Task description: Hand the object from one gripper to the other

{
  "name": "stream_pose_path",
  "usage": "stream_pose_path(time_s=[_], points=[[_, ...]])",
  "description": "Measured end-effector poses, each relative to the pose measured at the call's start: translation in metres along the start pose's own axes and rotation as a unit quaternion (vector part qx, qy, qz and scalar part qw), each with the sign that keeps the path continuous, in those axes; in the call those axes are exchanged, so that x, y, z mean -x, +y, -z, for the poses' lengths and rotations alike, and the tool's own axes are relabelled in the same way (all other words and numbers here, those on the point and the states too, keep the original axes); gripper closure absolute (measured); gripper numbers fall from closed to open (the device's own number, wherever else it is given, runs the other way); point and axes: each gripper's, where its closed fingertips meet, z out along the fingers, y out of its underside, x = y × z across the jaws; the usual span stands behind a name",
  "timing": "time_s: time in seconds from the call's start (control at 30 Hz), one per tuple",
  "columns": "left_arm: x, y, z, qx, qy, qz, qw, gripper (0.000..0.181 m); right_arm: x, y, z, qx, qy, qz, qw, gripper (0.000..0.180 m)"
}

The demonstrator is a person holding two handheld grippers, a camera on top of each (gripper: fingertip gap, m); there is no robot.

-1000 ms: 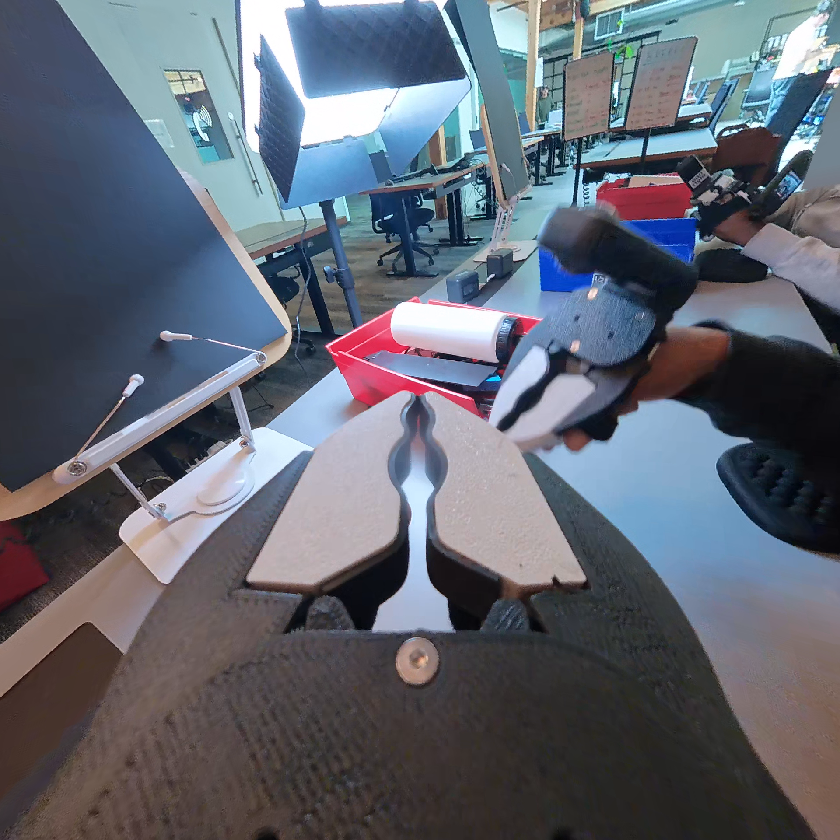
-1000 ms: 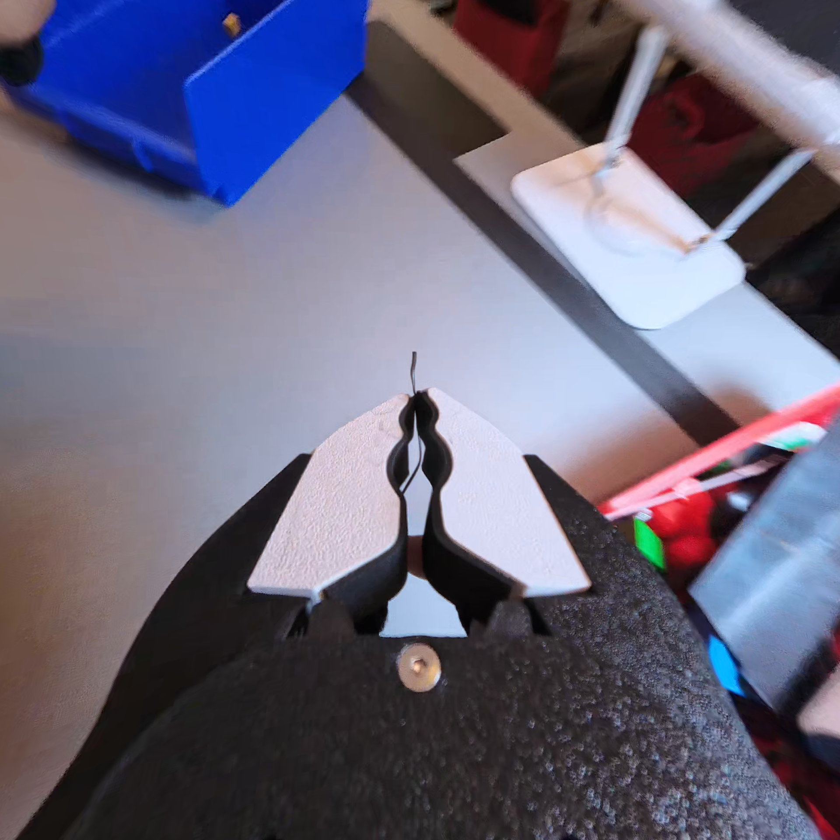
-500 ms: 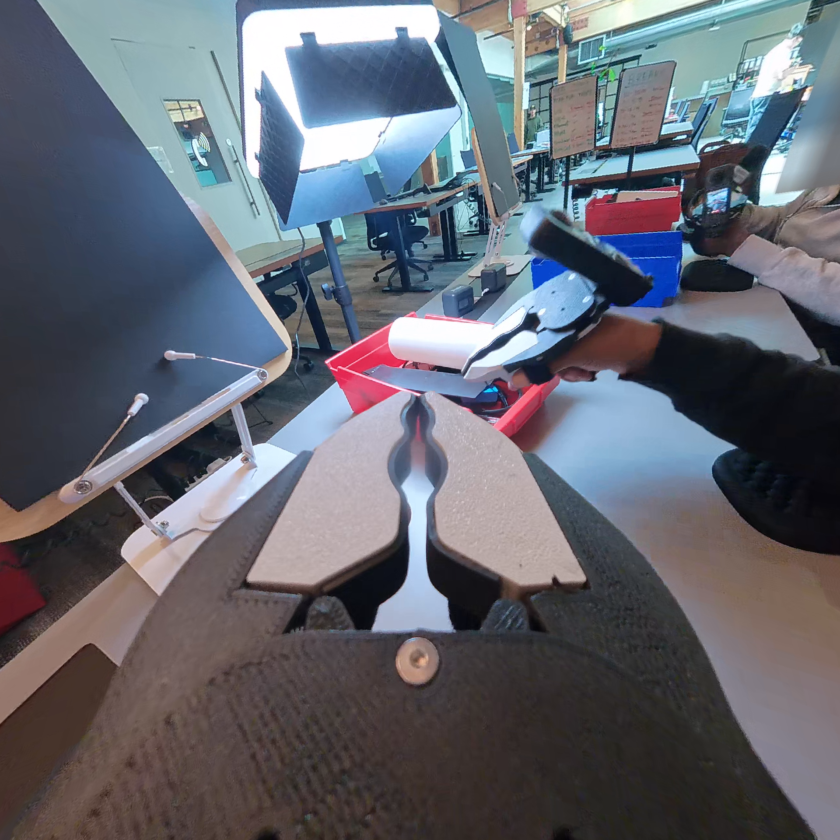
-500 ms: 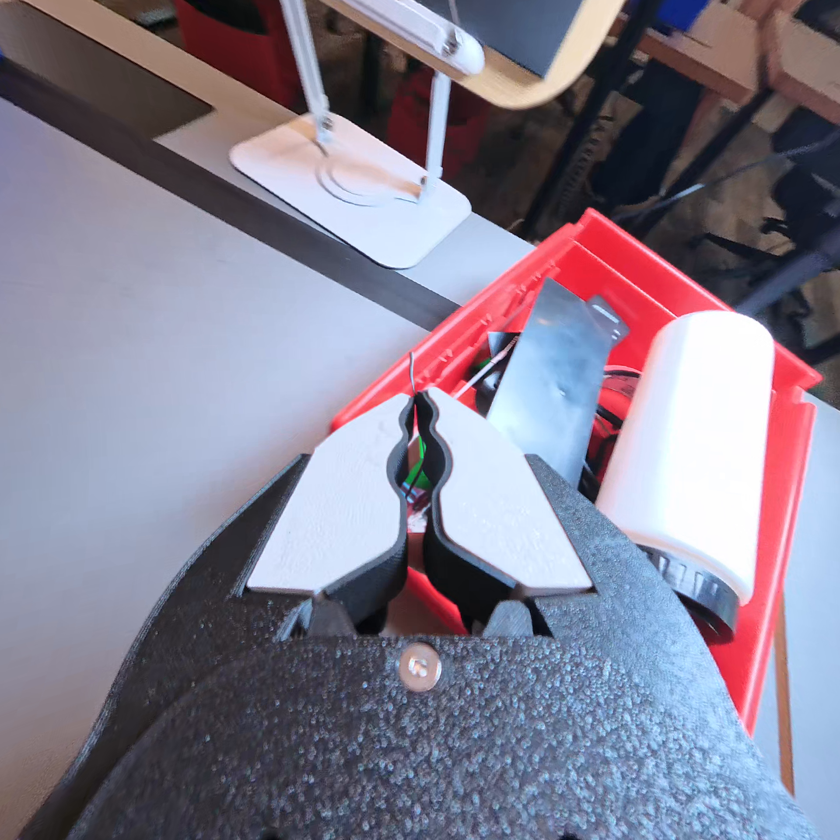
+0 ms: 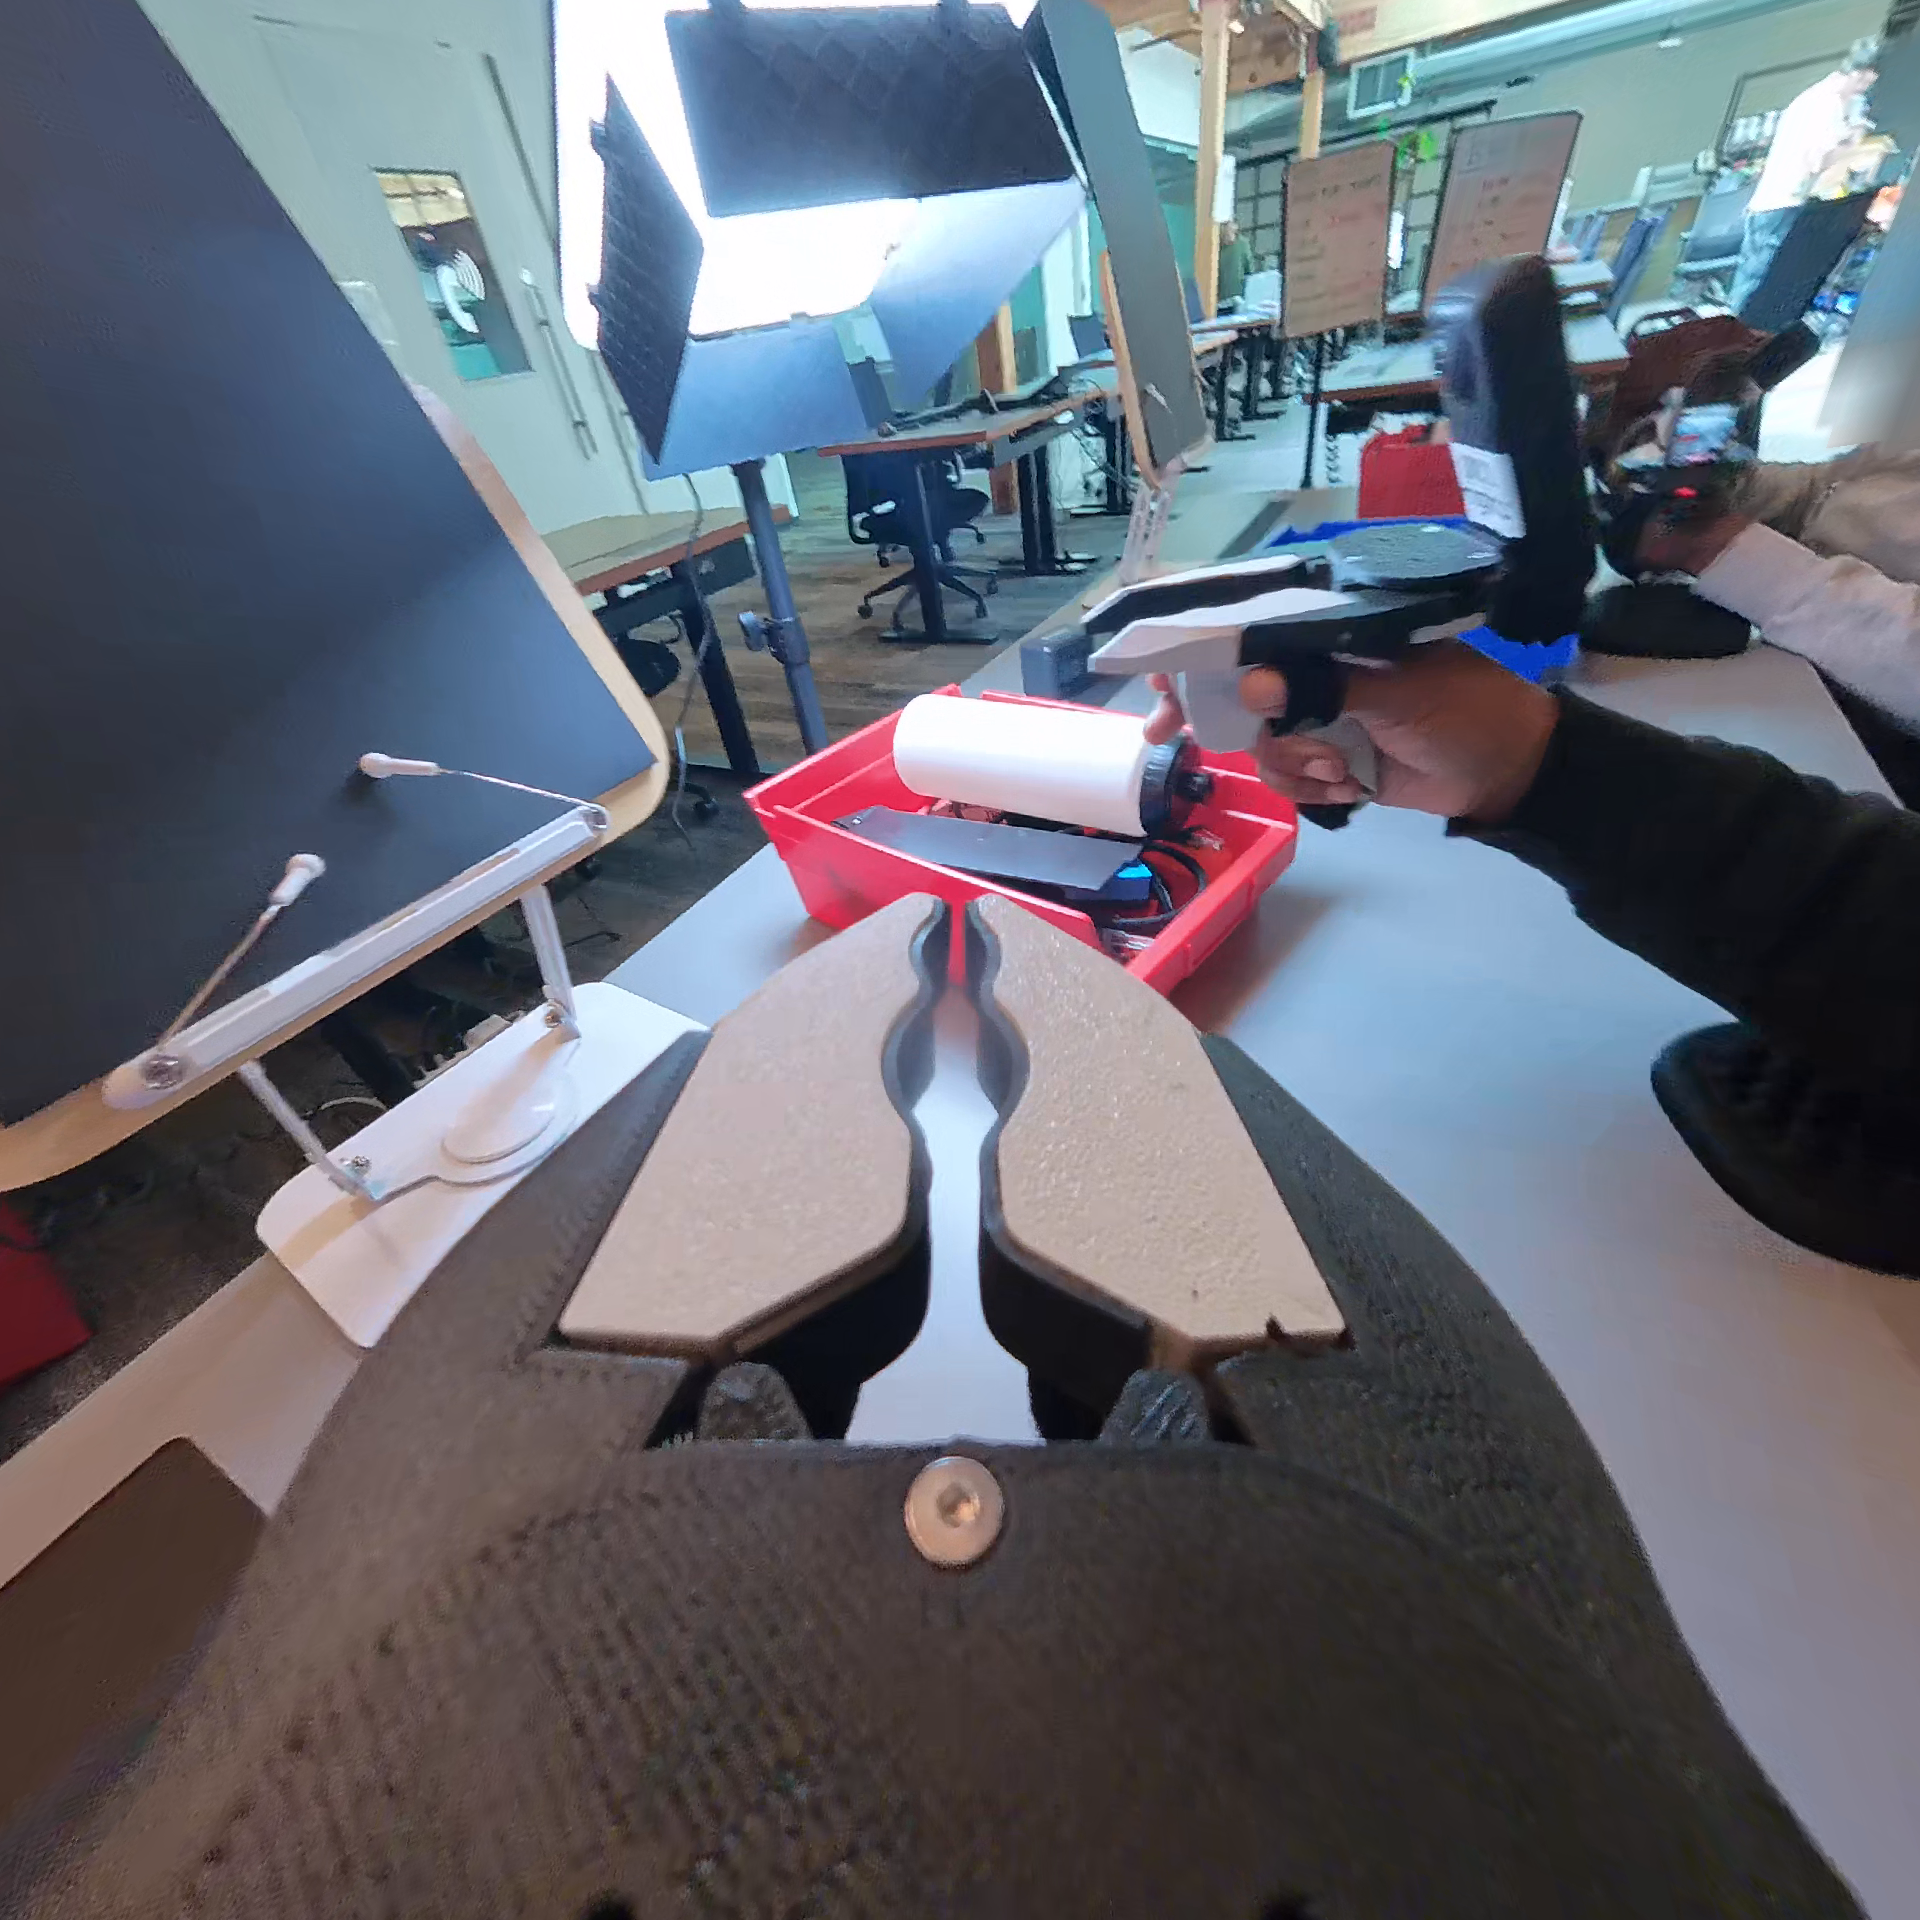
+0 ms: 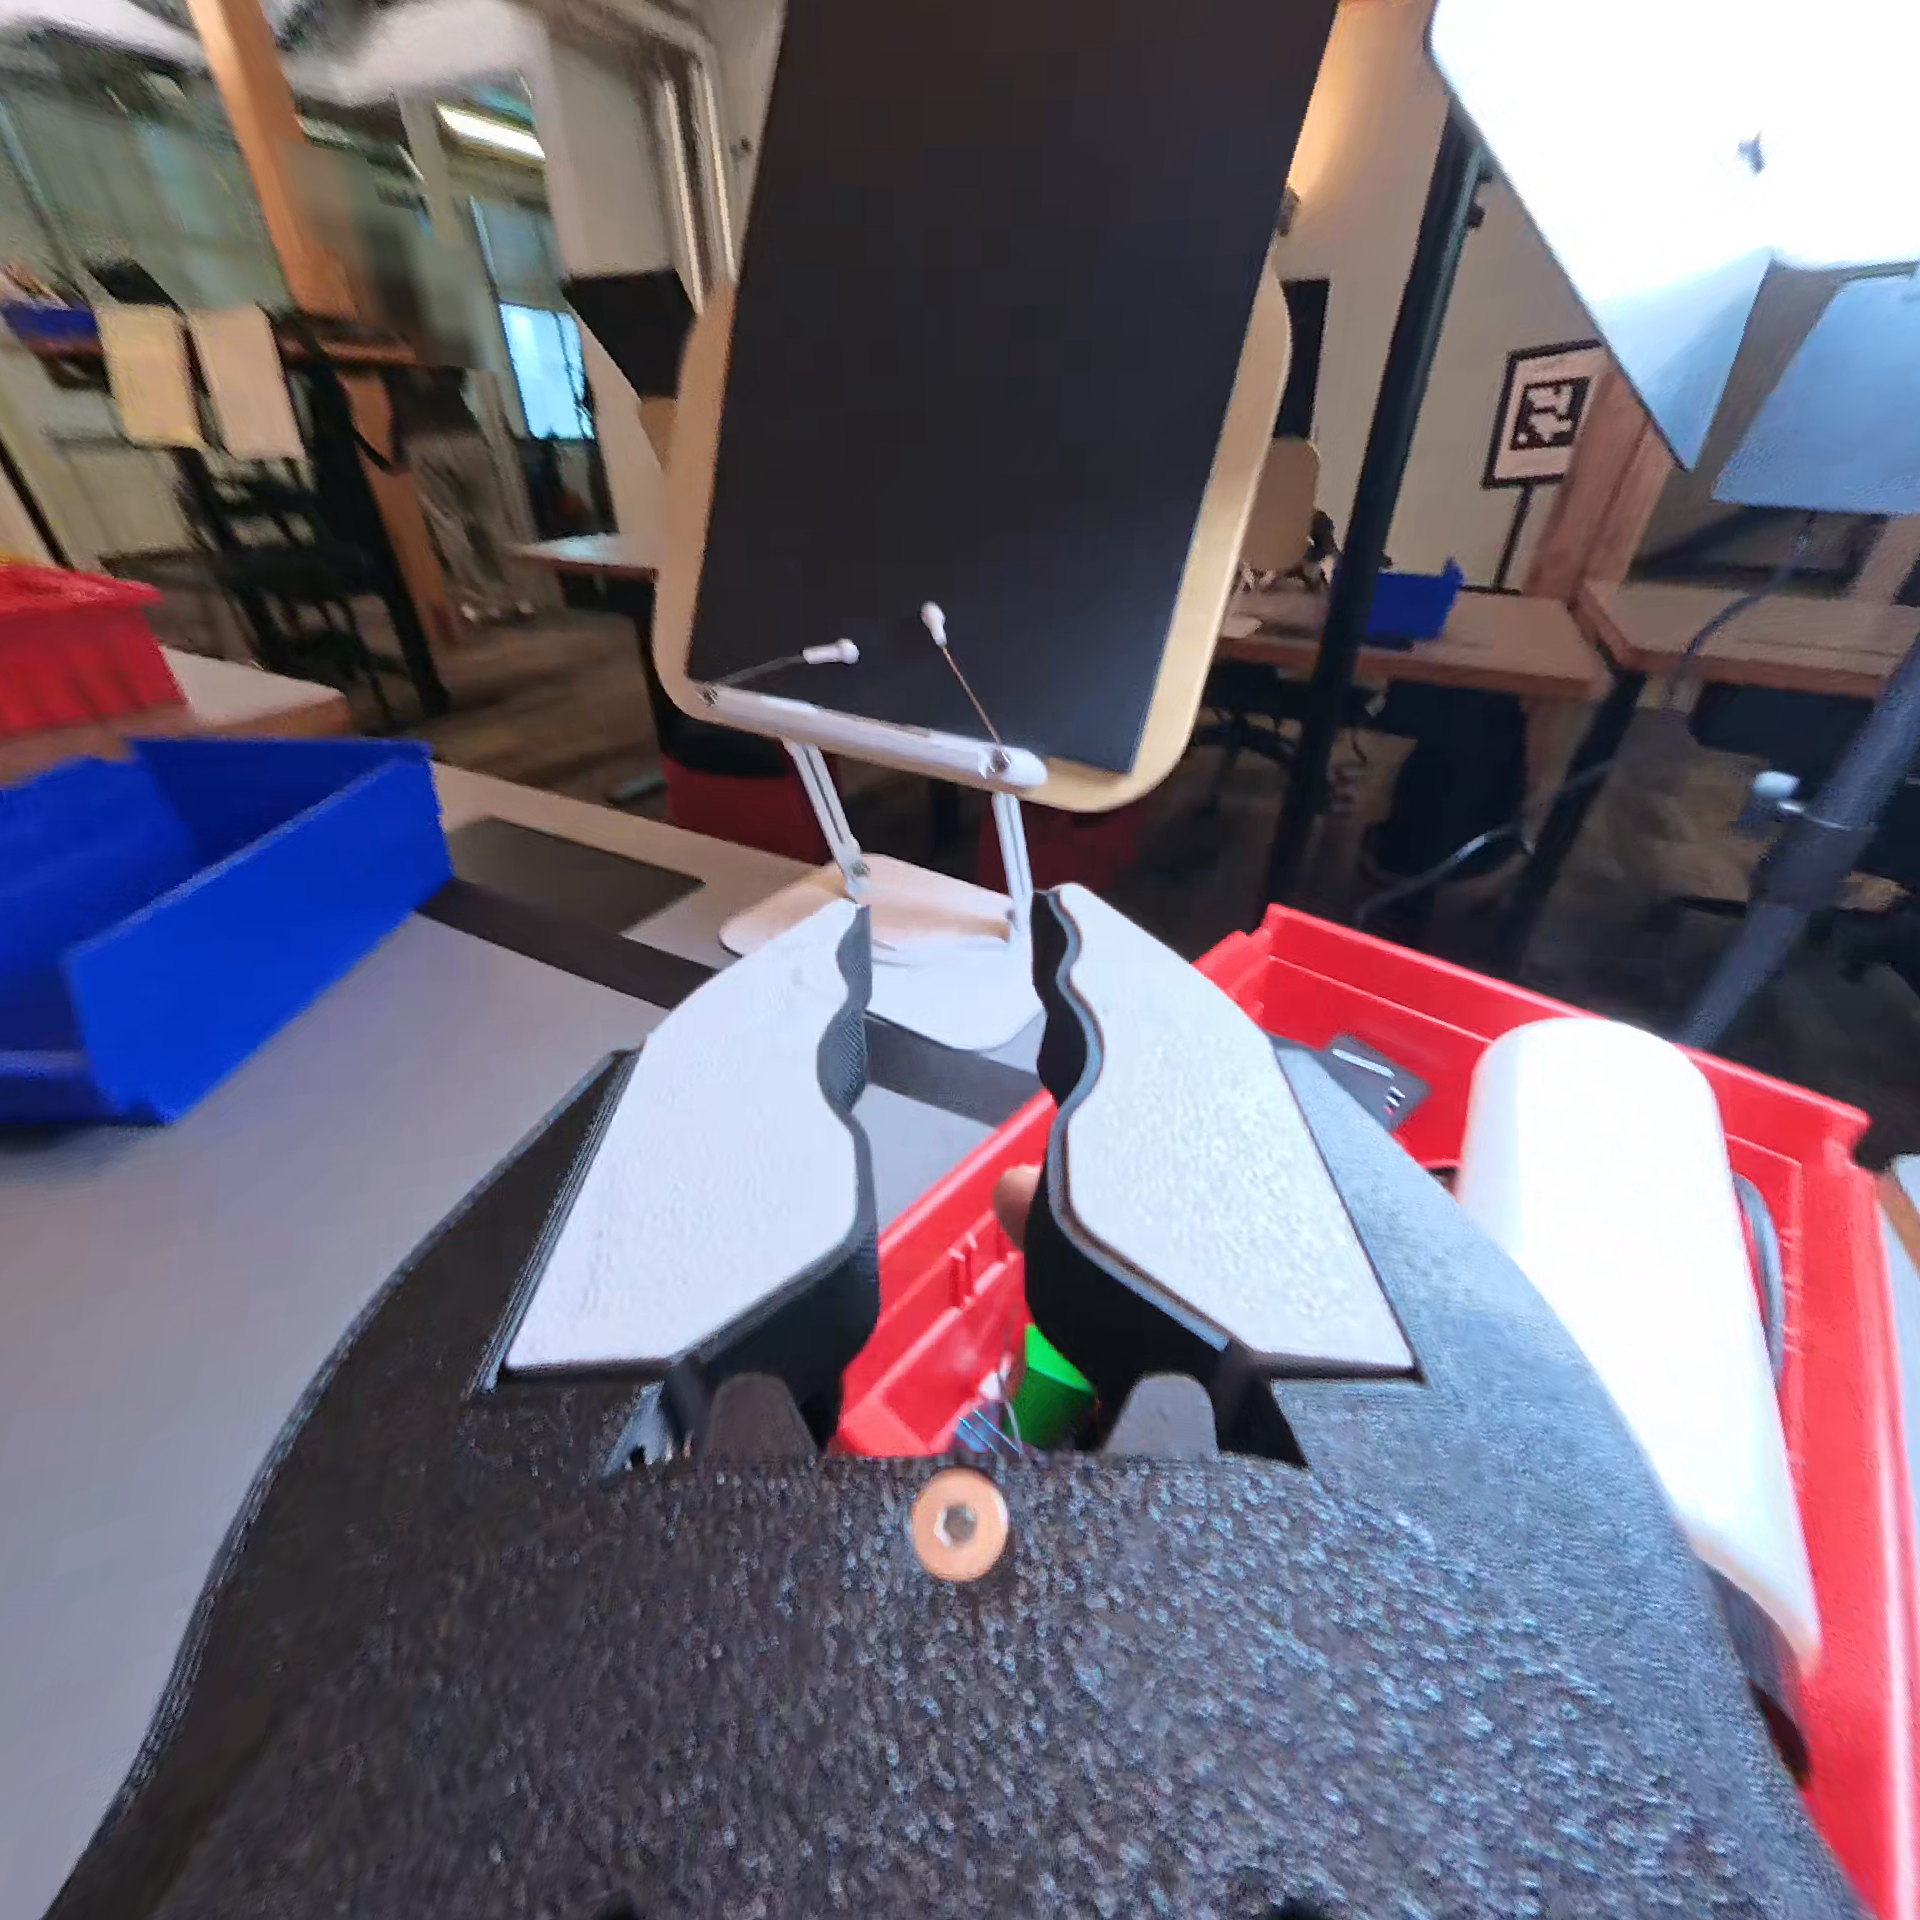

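Counting two grippers: left gripper (image 5: 956, 920), right gripper (image 6: 945, 925).
One red bin (image 5: 831, 831) sitting on table.
One white cylinder (image 5: 1013, 764) lying in it, plus one flat black strip (image 5: 987, 847).
One blue bin (image 6: 239, 883) showing in right wrist view.
One black panel on white stand (image 6: 977, 364).
One studio light (image 5: 831, 239).

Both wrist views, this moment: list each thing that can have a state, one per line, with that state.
Left gripper: jaws shut, holding nothing, above the table.
Right gripper: jaws open, empty, over the red bin.
Red bin: on the table, holding several things.
White roll: lying on its side on top of the bin's contents.
Dark flat strip: lying in the bin, beside the roll.
Blue bin: on the table, contents not visible.
Studio light: on.
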Motion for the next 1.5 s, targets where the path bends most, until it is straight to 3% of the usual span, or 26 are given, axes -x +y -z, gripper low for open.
stream_pose_path(time_s=[0.03, 0.2, 0.3, 0.43, 0.57, 0.67, 0.77, 1.13, 1.27, 1.33, 1.43, 1.5], points=[[0.005, -0.002, 0.003, -0.005, -0.012, 0.001, 1.0, 0.177, 0.005, -0.006, 0.002, -0.011, -0.012, -0.006, 1.0, 0.149], [0.065, -0.012, 0.053, 0.001, -0.126, 0.001, 0.992, 0.168, 0.018, -0.019, 0.004, -0.023, -0.026, 0.014, 0.999, 0.15], [0.126, 0.007, 0.102, 0.085, -0.21, 0.005, 0.974, 0.165, 0.022, -0.016, 0.0, -0.016, -0.04, 0.016, 0.999, 0.155], [0.219, 0.071, 0.176, 0.26, -0.315, 0.057, 0.911, 0.16, 0.024, -0.013, -0.003, -0.016, -0.057, 0.003, 0.998, 0.16], [0.274, 0.163, 0.245, 0.457, -0.36, 0.103, 0.807, 0.155, 0.03, -0.008, -0.006, -0.011, -0.072, -0.007, 0.997, 0.163], [0.288, 0.221, 0.28, 0.595, -0.332, 0.083, 0.727, 0.151, 0.036, -0.001, -0.008, 0.001, -0.085, 0.004, 0.996, 0.164], [0.293, 0.258, 0.296, 0.689, -0.263, 0.05, 0.673, 0.147, 0.035, 0.009, -0.01, 0.016, -0.089, 0.017, 0.996, 0.164], [0.32, 0.303, 0.305, 0.814, -0.089, -0.026, 0.574, 0.144, 0.018, 0.042, -0.023, 0.045, -0.091, -0.026, 0.994, 0.165], [0.313, 0.313, 0.308, 0.83, -0.049, 0.003, 0.556, 0.151, 0.019, 0.047, -0.023, 0.053, -0.092, -0.017, 0.994, 0.165], [0.312, 0.316, 0.31, 0.835, -0.037, -0.001, 0.548, 0.168, 0.019, 0.049, -0.024, 0.056, -0.092, -0.016, 0.994, 0.165], [0.311, 0.315, 0.308, 0.826, -0.046, 0.008, 0.562, 0.169, 0.02, 0.052, -0.024, 0.061, -0.093, -0.017, 0.994, 0.165], [0.307, 0.313, 0.301, 0.806, -0.045, 0.012, 0.59, 0.169, 0.02, 0.051, -0.023, 0.061, -0.093, -0.016, 0.994, 0.165]])
